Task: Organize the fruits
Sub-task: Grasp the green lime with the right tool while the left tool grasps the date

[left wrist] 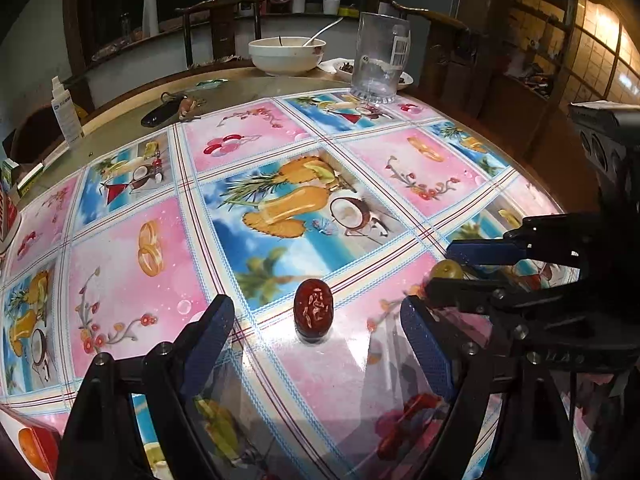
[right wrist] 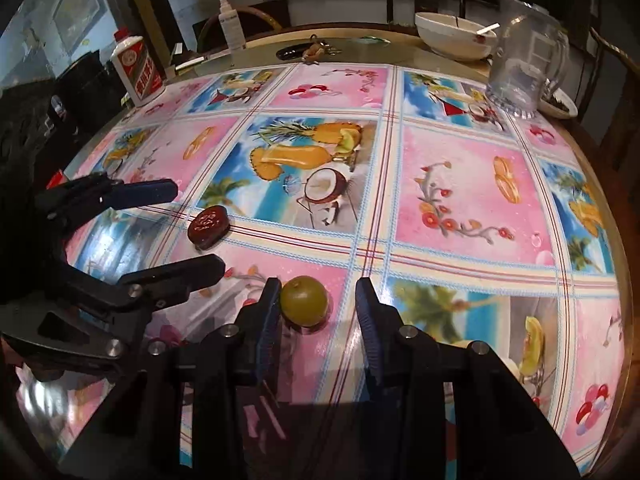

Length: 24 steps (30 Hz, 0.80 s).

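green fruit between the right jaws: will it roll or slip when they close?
Likely to roll: the green fruit looks round and smooth, and it sits off-centre against one of the right gripper's fingers, so an uneven close may nudge it. The glossy tablecloth probably offers little friction. It looks firm, not fragile.

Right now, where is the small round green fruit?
The small round green fruit sits on the fruit-print tablecloth between the open right claw fingers, against its left finger, right of the wrinkled red date.
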Each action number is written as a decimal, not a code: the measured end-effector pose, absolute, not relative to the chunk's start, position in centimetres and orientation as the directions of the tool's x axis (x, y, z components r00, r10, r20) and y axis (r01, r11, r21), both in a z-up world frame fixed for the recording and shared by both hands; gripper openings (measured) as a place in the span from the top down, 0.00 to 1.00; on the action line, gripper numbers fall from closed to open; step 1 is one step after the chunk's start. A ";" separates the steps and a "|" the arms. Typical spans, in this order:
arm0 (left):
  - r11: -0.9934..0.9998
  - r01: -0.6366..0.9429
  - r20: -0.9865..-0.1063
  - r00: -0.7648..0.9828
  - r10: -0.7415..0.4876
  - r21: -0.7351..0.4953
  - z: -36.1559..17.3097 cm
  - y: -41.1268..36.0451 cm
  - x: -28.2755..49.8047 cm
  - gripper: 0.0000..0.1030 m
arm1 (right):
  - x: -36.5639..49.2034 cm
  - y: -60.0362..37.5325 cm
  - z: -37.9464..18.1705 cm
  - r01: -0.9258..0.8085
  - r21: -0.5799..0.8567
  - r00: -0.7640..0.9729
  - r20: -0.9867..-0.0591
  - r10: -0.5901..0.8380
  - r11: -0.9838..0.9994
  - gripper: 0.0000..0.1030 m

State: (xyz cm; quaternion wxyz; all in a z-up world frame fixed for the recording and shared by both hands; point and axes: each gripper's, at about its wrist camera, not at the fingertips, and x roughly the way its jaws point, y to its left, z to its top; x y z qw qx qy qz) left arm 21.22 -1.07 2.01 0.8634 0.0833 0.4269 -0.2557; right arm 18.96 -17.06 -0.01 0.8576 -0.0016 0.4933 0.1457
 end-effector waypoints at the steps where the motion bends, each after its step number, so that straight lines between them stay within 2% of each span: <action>1: 0.852 0.518 -0.778 0.503 -0.376 -0.077 2.0 -1.1 21.2 0.17 | 19.0 -17.0 -0.1 -0.251 0.139 0.471 -0.847 0.246 0.958 0.61; 11: 0.836 0.538 -0.784 0.471 -0.405 -0.109 1.9 -1.6 22.1 0.19 | 19.1 -17.2 -0.2 -0.240 0.153 0.471 -0.845 0.253 0.959 0.64; 13: 0.842 0.528 -0.799 0.456 -0.392 -0.112 1.6 -1.7 22.6 0.30 | 19.1 -17.2 -0.2 -0.245 0.159 0.470 -0.844 0.260 0.956 0.64; 15: 0.845 0.523 -0.817 0.435 -0.378 -0.113 1.1 -2.0 22.9 0.69 | 19.0 -16.8 -0.2 -0.267 0.135 0.474 -0.844 0.252 0.954 0.63; 17: 0.852 0.517 -0.821 0.447 -0.355 -0.087 1.1 -2.3 22.8 0.76 | 18.8 -16.4 -0.2 -0.284 0.110 0.476 -0.846 0.239 0.953 0.63; 19: 0.854 0.511 -0.822 0.443 -0.359 -0.097 1.1 -2.3 23.0 0.76 | 18.8 -16.3 -0.2 -0.288 0.104 0.479 -0.845 0.237 0.952 0.63; 21: 0.857 0.506 -0.826 0.437 -0.357 -0.103 1.1 -2.2 23.2 0.81 | 18.9 -16.4 -0.2 -0.286 0.114 0.476 -0.845 0.245 0.951 0.63; 24: 0.854 0.515 -0.826 0.450 -0.339 -0.069 1.1 -2.5 22.9 0.81 | 18.9 -16.6 -0.3 -0.285 0.125 0.475 -0.843 0.253 0.950 0.63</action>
